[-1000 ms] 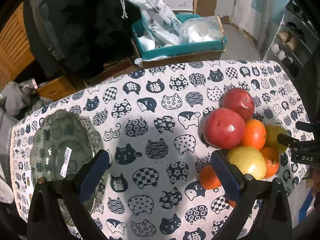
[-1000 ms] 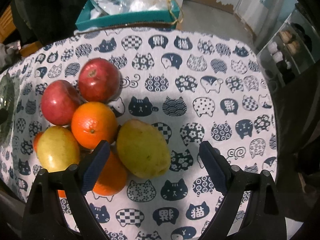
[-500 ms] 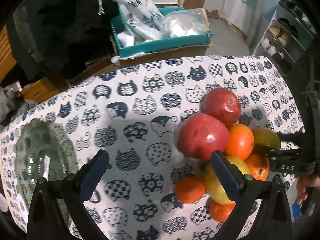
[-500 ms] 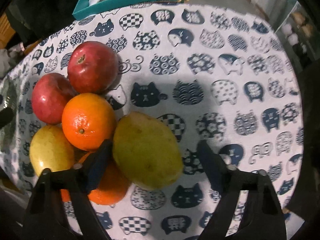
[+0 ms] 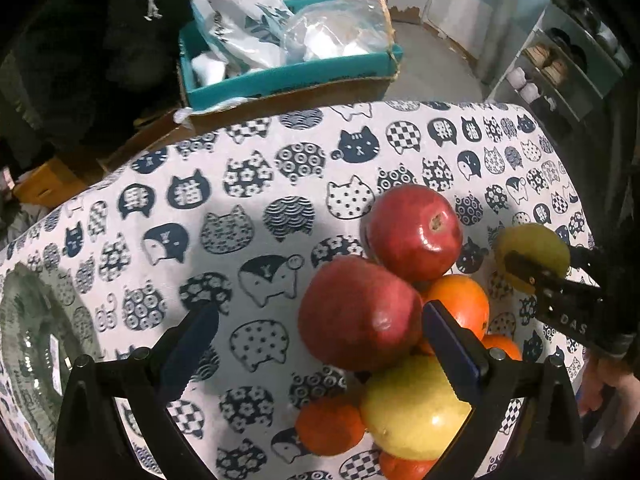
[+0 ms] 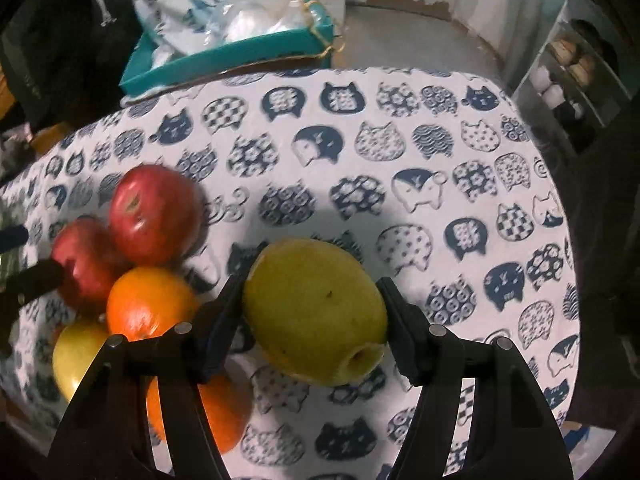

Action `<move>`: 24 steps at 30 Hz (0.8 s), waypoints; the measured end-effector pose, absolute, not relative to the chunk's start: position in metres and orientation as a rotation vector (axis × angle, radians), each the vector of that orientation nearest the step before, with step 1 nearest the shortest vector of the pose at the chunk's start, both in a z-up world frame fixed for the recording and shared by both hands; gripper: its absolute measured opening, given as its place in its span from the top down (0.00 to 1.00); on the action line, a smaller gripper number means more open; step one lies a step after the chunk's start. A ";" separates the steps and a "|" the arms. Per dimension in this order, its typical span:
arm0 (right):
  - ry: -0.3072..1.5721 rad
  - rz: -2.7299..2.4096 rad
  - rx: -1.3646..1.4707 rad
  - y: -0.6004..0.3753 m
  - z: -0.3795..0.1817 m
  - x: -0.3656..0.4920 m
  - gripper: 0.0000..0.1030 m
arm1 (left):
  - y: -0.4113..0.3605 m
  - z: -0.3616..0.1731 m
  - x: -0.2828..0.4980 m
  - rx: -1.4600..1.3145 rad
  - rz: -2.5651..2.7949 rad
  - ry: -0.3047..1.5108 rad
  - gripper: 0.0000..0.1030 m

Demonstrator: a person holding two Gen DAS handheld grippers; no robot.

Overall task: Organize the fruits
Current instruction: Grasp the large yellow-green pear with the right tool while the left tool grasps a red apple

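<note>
Right gripper [image 6: 314, 312] jaws clamped on yellow-green mango [image 6: 316, 312], right of fruit pile [image 5: 384, 308] on bench [image 5: 240, 200]; left gripper [image 5: 316, 344] jaws open, near red apple [image 5: 358, 314]

The left wrist camera looked forward and down over the counter [image 5: 280, 168] from close above, past its own fingers [image 5: 188, 348], with the fruit pile [image 5: 360, 312] near on its right and a glass bowl [image 5: 28, 340] at the left edge. The right wrist camera sat closer and lower, facing the same way, with the pile [image 6: 152, 216] on its left. Both views shared the pile, the cat-print cloth [image 6: 400, 140] and the teal box [image 6: 240, 56] beyond.
</note>
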State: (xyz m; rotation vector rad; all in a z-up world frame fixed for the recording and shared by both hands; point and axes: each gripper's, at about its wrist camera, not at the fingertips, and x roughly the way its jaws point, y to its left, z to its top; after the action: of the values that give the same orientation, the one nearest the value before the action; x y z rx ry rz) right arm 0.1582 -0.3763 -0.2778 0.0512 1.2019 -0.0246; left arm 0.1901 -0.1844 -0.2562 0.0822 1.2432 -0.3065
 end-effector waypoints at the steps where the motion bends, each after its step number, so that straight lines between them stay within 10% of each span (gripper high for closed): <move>1: 1.208 -0.027 0.057 -0.378 -0.280 0.161 0.35 | -0.186 -0.258 0.191 0.085 -0.310 1.248 0.01; 24: 1.347 0.004 0.141 -0.380 -0.311 0.159 0.35 | -0.192 -0.286 0.196 -0.034 -0.432 1.331 0.22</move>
State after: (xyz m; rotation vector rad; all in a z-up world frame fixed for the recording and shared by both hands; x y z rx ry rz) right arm 0.1594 -0.3797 -0.3115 0.1415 1.3469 0.0037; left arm 0.1955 -0.1916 -0.2857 -0.0344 1.3305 -0.4323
